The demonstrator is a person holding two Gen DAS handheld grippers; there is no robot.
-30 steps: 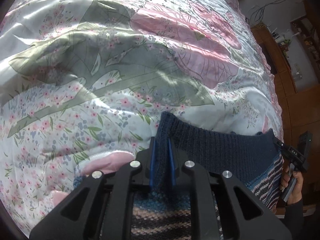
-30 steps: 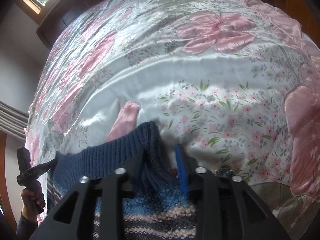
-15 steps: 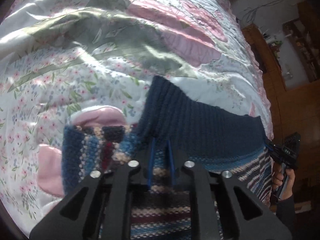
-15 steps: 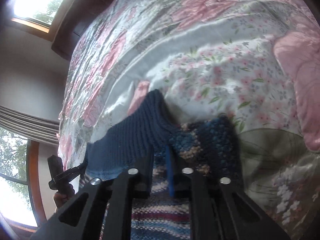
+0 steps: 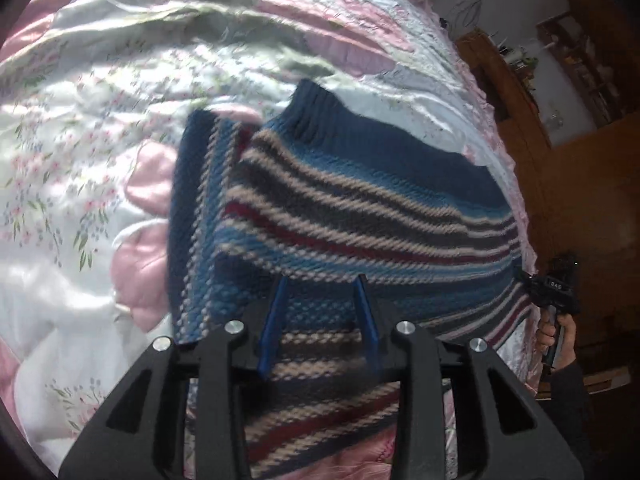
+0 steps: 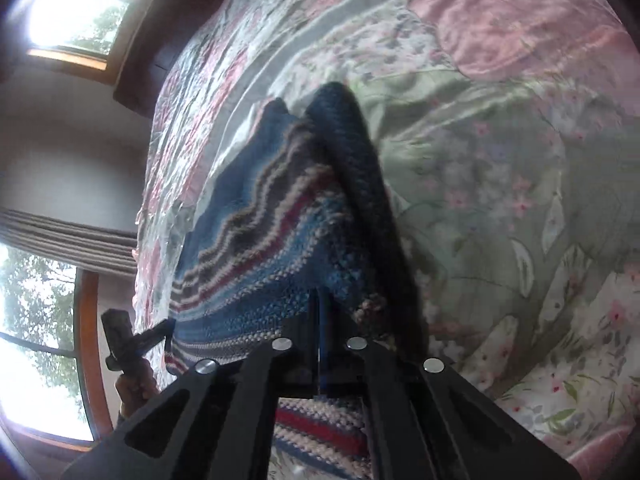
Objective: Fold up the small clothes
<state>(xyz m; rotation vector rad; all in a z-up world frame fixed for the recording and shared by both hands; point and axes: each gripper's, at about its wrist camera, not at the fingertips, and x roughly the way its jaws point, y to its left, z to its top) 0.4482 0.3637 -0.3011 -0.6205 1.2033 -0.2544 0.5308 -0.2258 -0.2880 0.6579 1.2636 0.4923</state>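
Sweater (image 5: 360, 216) lies partly folded on the bed (image 5: 80, 160): left gripper (image 5: 320, 312) jaws apart, empty; right gripper (image 6: 322, 320) jaws clamped on its edge.

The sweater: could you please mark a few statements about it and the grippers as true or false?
1. The sweater is striped, with a plain navy band at one edge. True.
2. It is over a floral quilt. True.
3. The left gripper is clamped shut. False: its blue fingers stand well apart.
4. The right gripper is open and clear of the sweater. False: its jaws are closed on the knit.
5. The quilt is plain grey. False: it has pink flowers and green leaves.
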